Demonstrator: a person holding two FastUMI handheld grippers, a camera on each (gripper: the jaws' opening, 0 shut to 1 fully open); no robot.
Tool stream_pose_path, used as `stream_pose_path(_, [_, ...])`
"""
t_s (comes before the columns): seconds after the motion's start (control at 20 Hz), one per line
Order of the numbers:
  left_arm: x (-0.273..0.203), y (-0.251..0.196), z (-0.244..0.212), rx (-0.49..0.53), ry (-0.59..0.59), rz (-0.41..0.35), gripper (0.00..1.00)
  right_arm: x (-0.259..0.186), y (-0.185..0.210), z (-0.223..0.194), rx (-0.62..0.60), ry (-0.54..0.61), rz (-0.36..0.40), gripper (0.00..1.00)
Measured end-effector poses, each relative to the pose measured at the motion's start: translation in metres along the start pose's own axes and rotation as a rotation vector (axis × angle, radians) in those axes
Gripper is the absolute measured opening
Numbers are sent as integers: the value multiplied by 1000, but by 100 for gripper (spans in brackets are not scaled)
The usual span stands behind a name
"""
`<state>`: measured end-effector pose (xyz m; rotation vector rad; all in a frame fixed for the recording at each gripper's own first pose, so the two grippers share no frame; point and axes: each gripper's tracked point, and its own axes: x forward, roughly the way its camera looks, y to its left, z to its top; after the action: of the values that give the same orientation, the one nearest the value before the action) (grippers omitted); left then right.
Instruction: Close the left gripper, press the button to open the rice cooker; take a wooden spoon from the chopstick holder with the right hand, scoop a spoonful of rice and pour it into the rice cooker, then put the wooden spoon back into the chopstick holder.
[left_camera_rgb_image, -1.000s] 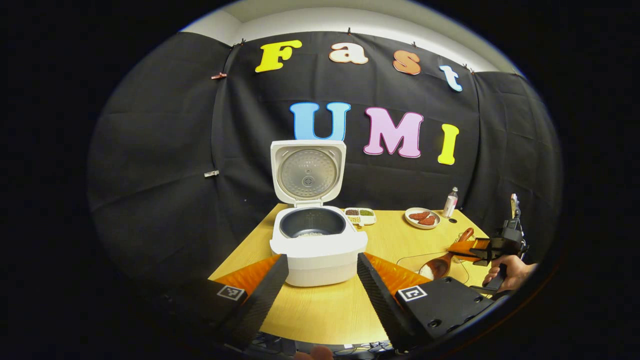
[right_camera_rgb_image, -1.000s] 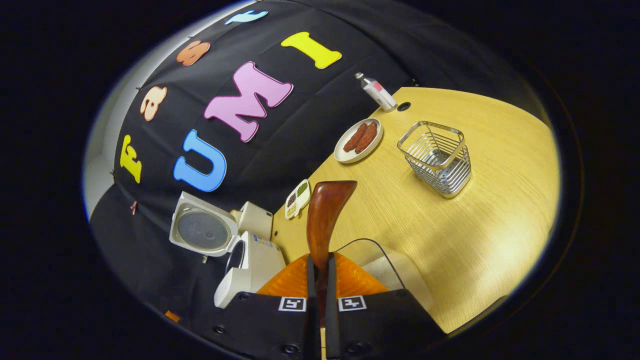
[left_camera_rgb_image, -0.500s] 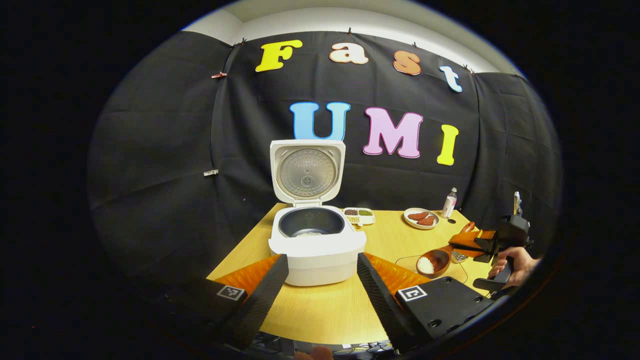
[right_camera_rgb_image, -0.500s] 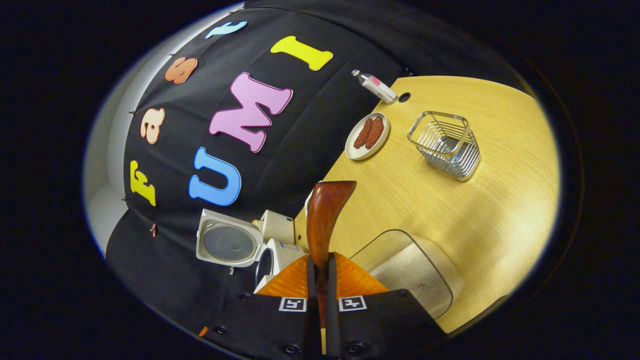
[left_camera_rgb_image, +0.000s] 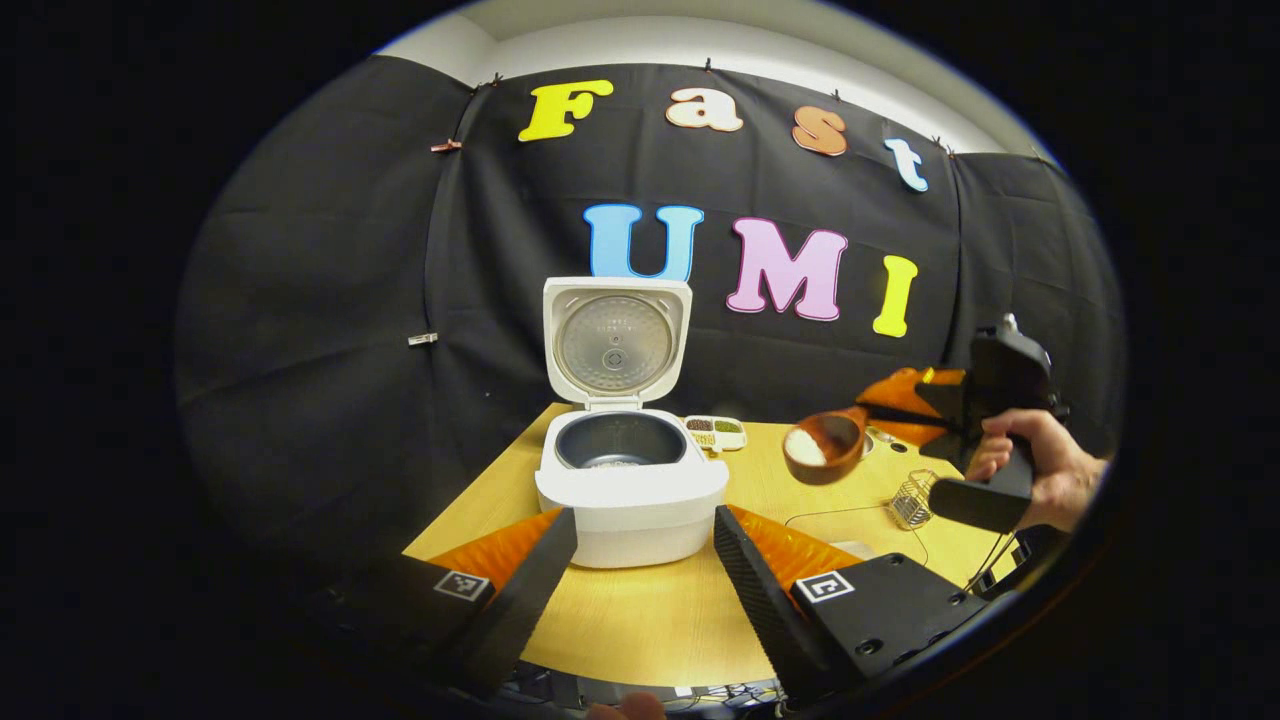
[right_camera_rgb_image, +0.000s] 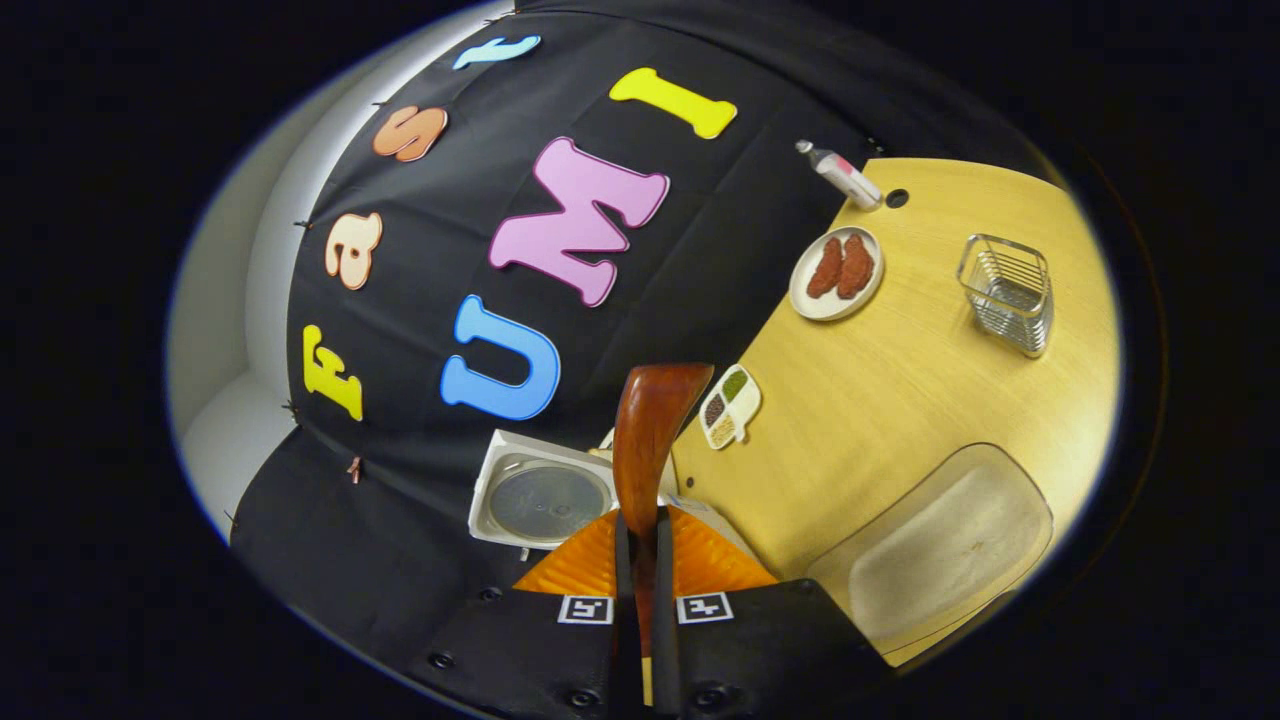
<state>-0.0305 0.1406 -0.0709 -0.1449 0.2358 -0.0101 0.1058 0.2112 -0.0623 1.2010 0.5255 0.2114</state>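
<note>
The surface (left_camera_rgb_image: 640, 625) is carrying everything, and the rice cooker (left_camera_rgb_image: 632, 495) is sitting on it at the left gripper view's centre, its lid (left_camera_rgb_image: 616, 342) standing upright and the dark inner pot (left_camera_rgb_image: 620, 452) lying exposed with a little rice at its bottom. The left claw (left_camera_rgb_image: 640, 590) is hanging just in front of the cooker with its 2 fingers spread wide, gripping nothing. Off to the cooker's right, a hand (left_camera_rgb_image: 1035, 470) is holding the right claw (left_camera_rgb_image: 905, 415) up above the surface, and in the right gripper view that claw (right_camera_rgb_image: 640, 600) is pinching the handle of the wooden spoon (right_camera_rgb_image: 645, 440) between both fingers. The spoon's bowl (left_camera_rgb_image: 825, 447) is riding in the air between the cooker and the wire chopstick holder (left_camera_rgb_image: 912, 498), carrying 1 small mound of white rice. The step in hand appears to be the carry toward the pot. To do it well, the person should probably be keeping the bowl level and travelling slowly until it is hanging squarely over the pot's opening, clear of the lid, and only then be rolling the wrist so the grains are falling inside rather than on the cooker's rim. The clear rice container (right_camera_rgb_image: 935, 545) is lying low on the surface, near the right claw.
</note>
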Motion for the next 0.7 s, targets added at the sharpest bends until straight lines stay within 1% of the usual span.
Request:
stream_pose_path(0.15, [0, 3, -2, -13, 4, 4, 95, 29, 39, -17, 5, 20, 37, 8])
stream_pose_path(0.35, [-3, 7, -1, -19, -4, 13, 95, 62, 79, -40, -50, 45, 63, 8])
stream_pose_path(0.55, [-7, 17, -3, -19, -8, 21, 95, 100, 99, -61, -86, 47, 61, 8])
stream_pose_path(0.7, [-7, 23, -4, -32, -1, 27, 95, 129, 99, -71, -154, 28, 27, 8])
